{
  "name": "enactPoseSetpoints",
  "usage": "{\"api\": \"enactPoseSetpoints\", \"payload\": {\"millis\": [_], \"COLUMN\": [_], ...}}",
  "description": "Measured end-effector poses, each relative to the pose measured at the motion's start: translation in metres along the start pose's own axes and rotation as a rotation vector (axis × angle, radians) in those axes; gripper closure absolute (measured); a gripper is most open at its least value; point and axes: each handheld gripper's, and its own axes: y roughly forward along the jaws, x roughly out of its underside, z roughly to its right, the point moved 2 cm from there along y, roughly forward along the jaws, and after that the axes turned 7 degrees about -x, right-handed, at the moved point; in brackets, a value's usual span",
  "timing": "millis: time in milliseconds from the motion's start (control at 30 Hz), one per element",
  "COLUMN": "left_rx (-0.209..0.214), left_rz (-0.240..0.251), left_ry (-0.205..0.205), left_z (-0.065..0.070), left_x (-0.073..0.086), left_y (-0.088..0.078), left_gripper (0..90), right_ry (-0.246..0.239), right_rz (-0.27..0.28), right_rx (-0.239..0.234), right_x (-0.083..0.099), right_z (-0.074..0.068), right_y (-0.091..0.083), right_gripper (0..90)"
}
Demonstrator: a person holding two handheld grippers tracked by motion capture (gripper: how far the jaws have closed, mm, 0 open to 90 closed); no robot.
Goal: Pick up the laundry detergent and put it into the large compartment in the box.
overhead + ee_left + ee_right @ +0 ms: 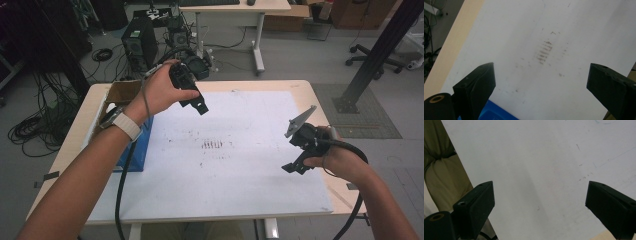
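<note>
A sheet (240, 170) lies on the table (305, 89). A box (122, 92) sits at its left edge. The left gripper (200, 106) hangs above the sheet's far left; the right gripper (295, 167) hangs near its right edge.

No readable text, label, brand or number is showing anywhere. The white sheet (240, 165) covering the table is carrying only faint brownish smudge marks (212, 145) near its middle, not forming letters.
</note>
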Motion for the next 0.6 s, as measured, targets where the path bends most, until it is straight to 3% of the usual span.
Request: {"api": "enactPoseSetpoints", "payload": {"millis": [600], "left_rx": [0.002], "left_rz": [0.009], "left_ry": [-0.006], "left_z": [0.001], "left_x": [0.001], "left_y": [0.011], "left_gripper": [9.0], "right_ry": [0.004], "right_rz": [-0.003], "right_rx": [-0.001], "right_x": [-0.001], "right_z": [0.000], "right_y": [0.001], "right_gripper": [8.9]}}
